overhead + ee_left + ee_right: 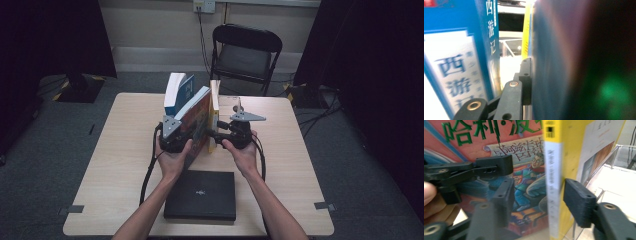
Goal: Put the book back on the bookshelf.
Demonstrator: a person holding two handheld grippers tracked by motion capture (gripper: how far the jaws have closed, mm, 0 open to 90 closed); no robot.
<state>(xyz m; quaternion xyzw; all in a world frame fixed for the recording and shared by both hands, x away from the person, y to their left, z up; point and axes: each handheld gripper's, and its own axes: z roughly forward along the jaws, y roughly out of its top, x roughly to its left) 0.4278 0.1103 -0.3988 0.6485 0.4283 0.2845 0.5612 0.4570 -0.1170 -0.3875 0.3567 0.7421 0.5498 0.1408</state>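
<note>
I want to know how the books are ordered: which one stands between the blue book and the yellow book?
The illustrated orange-cover book, leaning, in the high view.

In the left gripper view the illustrated book [579, 65] is a dark blur, and it hides one jaw. The blue book [456, 62] is cut off at the left edge. In the right gripper view the yellow book [554, 182] runs past the top and bottom. In the high view the laptop's [201, 194] logo is too small to read.
</note>
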